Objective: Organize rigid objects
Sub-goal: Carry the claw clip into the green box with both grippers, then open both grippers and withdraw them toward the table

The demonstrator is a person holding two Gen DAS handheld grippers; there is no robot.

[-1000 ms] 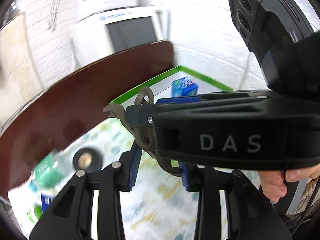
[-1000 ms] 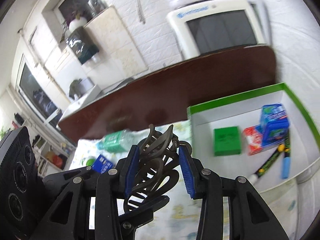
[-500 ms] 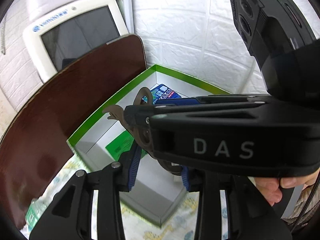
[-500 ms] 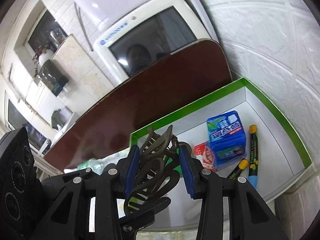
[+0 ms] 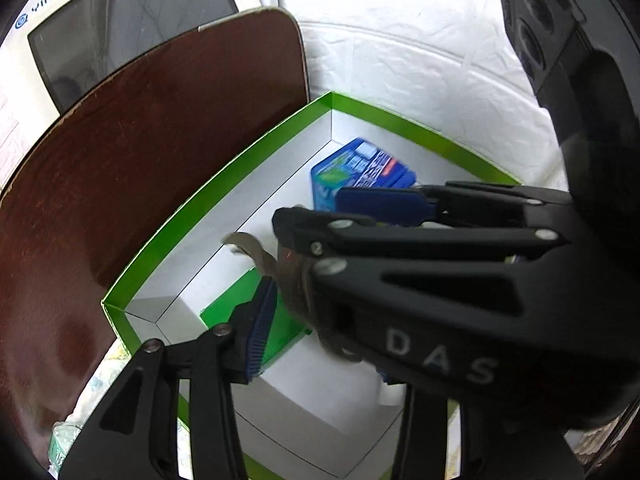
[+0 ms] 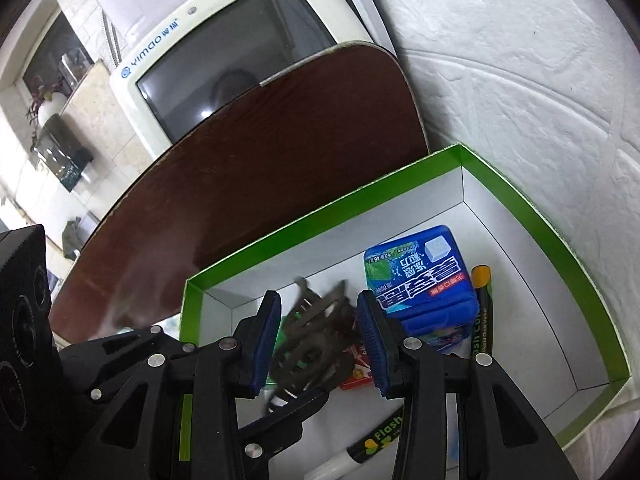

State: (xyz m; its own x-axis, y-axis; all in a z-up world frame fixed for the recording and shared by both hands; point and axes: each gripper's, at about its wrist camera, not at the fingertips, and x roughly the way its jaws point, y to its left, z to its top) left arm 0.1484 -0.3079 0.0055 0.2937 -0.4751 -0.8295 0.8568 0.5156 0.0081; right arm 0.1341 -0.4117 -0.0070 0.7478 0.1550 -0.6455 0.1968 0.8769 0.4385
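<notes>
A brown hair claw clip (image 6: pixel 312 340) sits blurred between the pads of my right gripper (image 6: pixel 318 338), over the green-rimmed white box (image 6: pixel 520 204). The pads stand wider than the clip, so the gripper is open. In the left wrist view the clip (image 5: pixel 272 264) shows between my left gripper's blue pad (image 5: pixel 260 332) and the right gripper's body, which crosses in front. My left gripper (image 5: pixel 320 344) hovers over the same box (image 5: pixel 224 184); its other finger is hidden. The box holds a blue pack (image 6: pixel 420 276), a green box (image 5: pixel 236 312), a red pack (image 6: pixel 356 368) and markers (image 6: pixel 480 320).
A dark brown board (image 6: pixel 256 152) leans behind the box, with a white monitor (image 6: pixel 224 48) behind it. A white textured wall (image 6: pixel 520 80) is to the right. A patterned cloth and a green bottle (image 5: pixel 64 440) lie at lower left of the box.
Both grippers moved right and closer over the box. My right gripper's pads have spread apart and the clip has come loose between them, blurred in motion.
</notes>
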